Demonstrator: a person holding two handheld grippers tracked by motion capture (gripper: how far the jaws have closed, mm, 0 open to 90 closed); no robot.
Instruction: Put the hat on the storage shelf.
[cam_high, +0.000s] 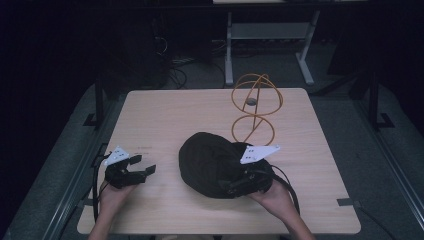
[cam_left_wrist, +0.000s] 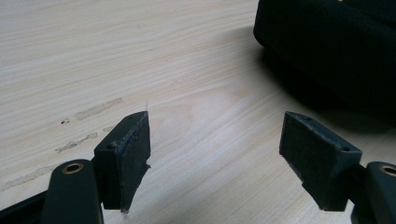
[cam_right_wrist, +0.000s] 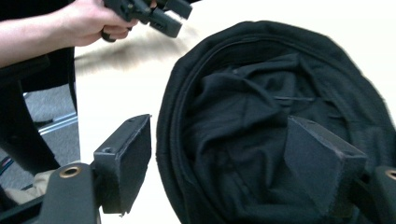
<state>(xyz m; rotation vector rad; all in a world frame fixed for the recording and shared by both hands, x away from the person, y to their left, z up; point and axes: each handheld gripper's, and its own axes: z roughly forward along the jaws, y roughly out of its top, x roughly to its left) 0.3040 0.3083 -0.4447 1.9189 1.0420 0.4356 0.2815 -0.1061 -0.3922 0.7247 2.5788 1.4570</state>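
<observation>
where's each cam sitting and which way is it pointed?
High view: above the person's side, looking forward and down on table, hat, wire stand; forearms, both tongs show.
Left gripper view: on left tongs, facing the tabletop; open jaws show.
Right gripper view: on right tongs, facing into the hat; open jaws show.
Shared: all show the hat.
</observation>
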